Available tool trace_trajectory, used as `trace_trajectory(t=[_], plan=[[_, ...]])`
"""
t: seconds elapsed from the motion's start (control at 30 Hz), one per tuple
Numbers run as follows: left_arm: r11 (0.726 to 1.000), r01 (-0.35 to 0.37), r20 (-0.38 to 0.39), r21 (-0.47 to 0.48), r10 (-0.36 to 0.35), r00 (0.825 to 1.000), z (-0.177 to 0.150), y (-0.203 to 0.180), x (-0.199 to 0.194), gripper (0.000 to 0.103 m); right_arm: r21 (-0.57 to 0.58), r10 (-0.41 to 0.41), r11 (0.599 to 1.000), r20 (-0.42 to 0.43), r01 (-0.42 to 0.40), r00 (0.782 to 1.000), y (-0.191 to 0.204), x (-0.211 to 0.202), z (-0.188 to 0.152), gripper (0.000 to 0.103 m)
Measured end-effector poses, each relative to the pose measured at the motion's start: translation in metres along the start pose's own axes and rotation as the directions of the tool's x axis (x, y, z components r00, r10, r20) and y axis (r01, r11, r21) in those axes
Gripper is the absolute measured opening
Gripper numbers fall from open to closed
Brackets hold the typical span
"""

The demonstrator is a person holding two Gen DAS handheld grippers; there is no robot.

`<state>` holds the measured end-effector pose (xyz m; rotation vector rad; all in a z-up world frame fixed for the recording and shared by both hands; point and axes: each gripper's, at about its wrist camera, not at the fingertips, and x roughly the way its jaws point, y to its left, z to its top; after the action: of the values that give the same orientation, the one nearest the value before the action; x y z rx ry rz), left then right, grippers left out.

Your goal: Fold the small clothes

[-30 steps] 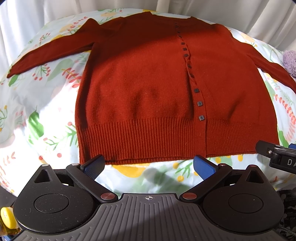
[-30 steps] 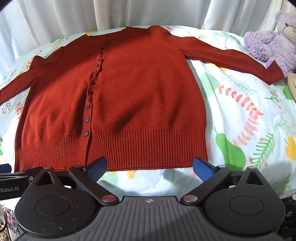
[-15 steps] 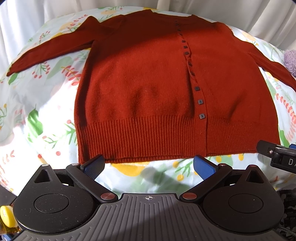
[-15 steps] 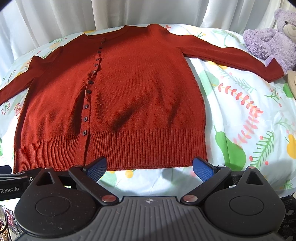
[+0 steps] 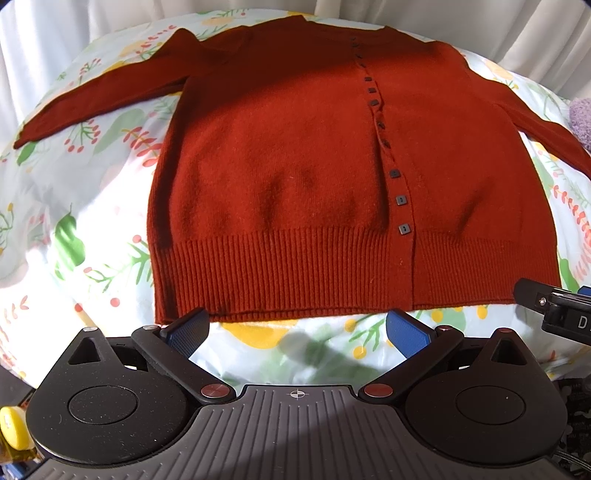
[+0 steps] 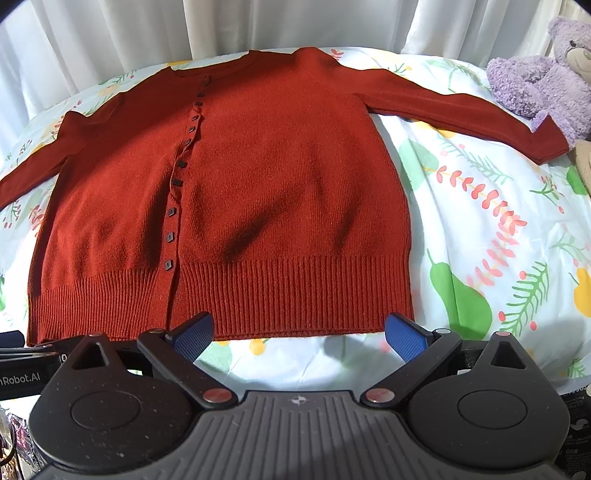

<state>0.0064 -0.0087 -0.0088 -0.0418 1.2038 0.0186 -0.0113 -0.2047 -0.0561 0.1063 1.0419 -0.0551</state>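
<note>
A rust-red buttoned cardigan (image 5: 295, 177) lies flat, front up, on a floral bedsheet (image 5: 74, 221), sleeves spread to both sides. It also shows in the right wrist view (image 6: 258, 192). My left gripper (image 5: 297, 330) is open and empty just short of the ribbed hem, towards its left half. My right gripper (image 6: 299, 334) is open and empty at the hem's right half; its right blue pad (image 6: 404, 334) sits by the hem's right corner.
A purple teddy bear (image 6: 543, 81) sits at the far right beside the right sleeve cuff. White curtains (image 6: 221, 26) hang behind the bed. The right gripper's body (image 5: 554, 306) shows at the right edge of the left wrist view.
Both grippers have moved slightly forward towards the cardigan's hem. The cardigan has not moved.
</note>
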Motion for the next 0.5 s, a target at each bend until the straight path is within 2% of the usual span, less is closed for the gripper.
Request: trace_trajectory(t=[0.5], plan=[[1.0, -0.01, -0.019, -0.006, 0.01, 1.0, 0.0027, -0.0028, 0.0034, 0.103, -0.008, 0.016, 1.0, -0.014, -0.016, 1.0, -0.0015, 0.0055, 0.0019, 0.099]])
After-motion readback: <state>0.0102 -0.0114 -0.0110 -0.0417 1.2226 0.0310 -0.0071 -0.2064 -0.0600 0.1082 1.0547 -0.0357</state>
